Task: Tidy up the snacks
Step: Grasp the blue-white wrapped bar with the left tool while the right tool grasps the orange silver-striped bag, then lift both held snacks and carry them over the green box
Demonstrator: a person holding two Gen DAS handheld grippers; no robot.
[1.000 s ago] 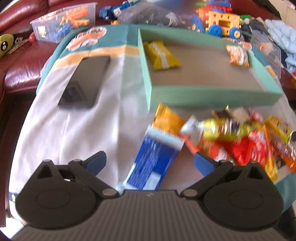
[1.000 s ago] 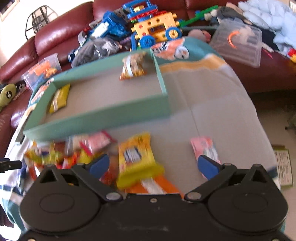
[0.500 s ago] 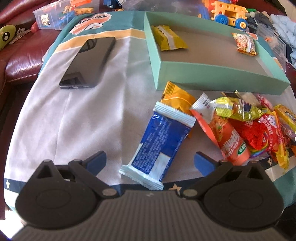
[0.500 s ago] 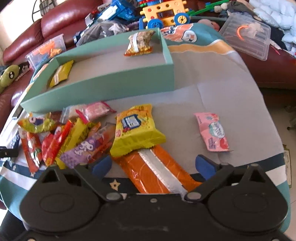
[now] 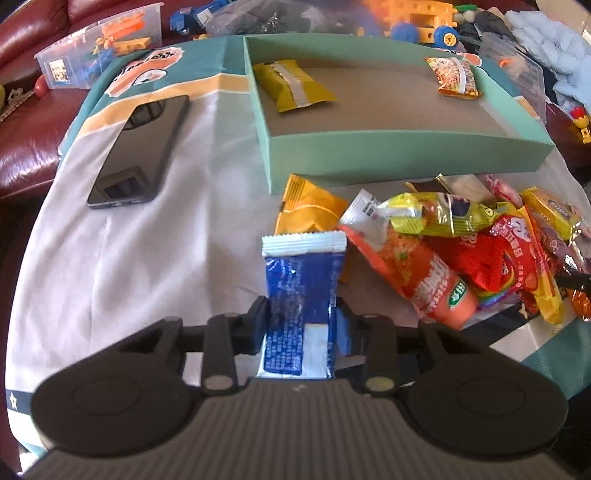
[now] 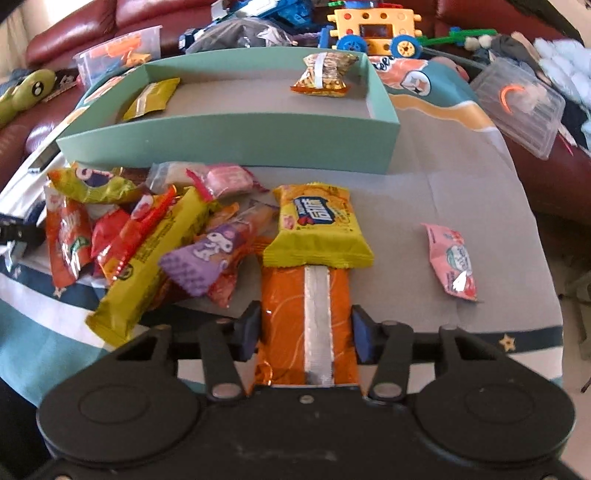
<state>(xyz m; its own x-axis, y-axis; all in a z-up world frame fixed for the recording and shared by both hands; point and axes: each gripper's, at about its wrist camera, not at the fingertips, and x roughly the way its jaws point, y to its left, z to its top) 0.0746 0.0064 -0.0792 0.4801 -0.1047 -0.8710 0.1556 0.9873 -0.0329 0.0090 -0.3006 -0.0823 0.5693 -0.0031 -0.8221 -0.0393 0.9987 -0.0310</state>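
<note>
My left gripper (image 5: 301, 325) is closing on a blue snack packet (image 5: 303, 280); its pads press the crumpled sides. Right of it lies a heap of snack packets (image 5: 461, 240). The green box (image 5: 406, 155) behind holds a yellow packet (image 5: 291, 85) and an orange patterned one (image 5: 456, 75). In the right wrist view my right gripper (image 6: 304, 328) is closing on an orange packet with a silver seam (image 6: 288, 306), pads against its edges. A yellow packet (image 6: 317, 225) lies over its far end. The green box (image 6: 229, 147) stands beyond.
A black phone (image 5: 142, 147) lies on the cloth left of the box. A pink packet (image 6: 452, 262) lies alone to the right. Toy bins (image 5: 99, 48), a toy vehicle (image 6: 376, 29), a clear lid (image 6: 517, 107) and a red sofa surround the table.
Both grippers went from wide open to closed in on packets: the left around the blue packet, the right around the orange one. The right gripper also came lower and closer to the table.
</note>
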